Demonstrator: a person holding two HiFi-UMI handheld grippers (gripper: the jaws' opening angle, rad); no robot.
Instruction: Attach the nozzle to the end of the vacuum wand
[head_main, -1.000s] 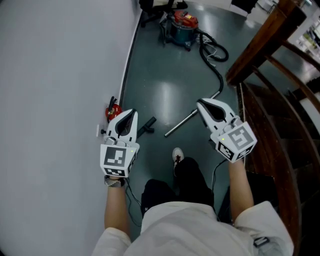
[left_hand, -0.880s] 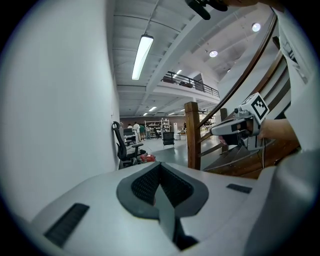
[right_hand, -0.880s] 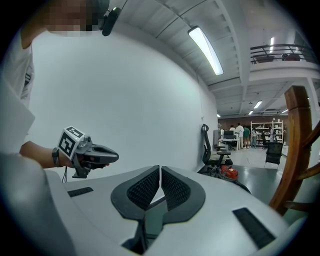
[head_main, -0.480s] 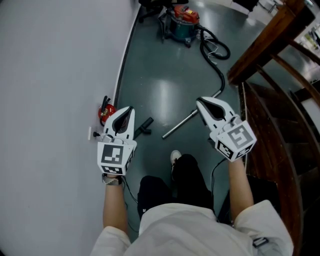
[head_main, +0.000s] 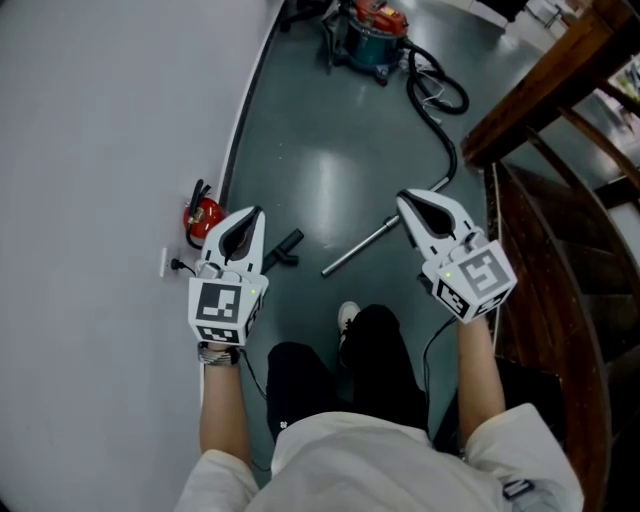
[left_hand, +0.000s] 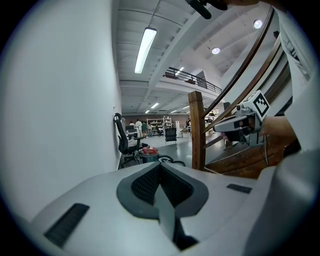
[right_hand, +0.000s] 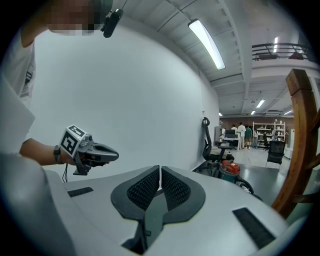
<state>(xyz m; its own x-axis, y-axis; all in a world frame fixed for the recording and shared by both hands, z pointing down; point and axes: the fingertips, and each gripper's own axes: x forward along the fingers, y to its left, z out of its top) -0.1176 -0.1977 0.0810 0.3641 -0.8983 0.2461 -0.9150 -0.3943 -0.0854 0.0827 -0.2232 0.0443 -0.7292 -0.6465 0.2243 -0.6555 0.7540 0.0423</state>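
Note:
The silver vacuum wand (head_main: 360, 247) lies on the dark floor, with the black hose (head_main: 446, 140) running from its far end to the red-topped vacuum cleaner (head_main: 377, 30). To the wand's left lies the short black nozzle (head_main: 284, 249), apart from it. My left gripper (head_main: 254, 213) hangs shut and empty above the floor, just left of the nozzle. My right gripper (head_main: 404, 201) is shut and empty too, over the wand's far end. Each gripper view shows the pads (left_hand: 159, 170) (right_hand: 159, 172) meeting with nothing between them, plus the other gripper (left_hand: 241, 123) (right_hand: 89, 152) alongside.
A white wall (head_main: 90, 150) runs along the left with a red fire extinguisher (head_main: 201, 215) at its foot. A wooden staircase and handrail (head_main: 560, 110) close the right side. The person's shoe (head_main: 346, 318) stands near the wand's close end. An office chair (left_hand: 121, 142) stands beside the vacuum.
Both grippers have sunk toward the floor, still shut. In the head view the left one has slid a little to the left; wand and nozzle lie where they were.

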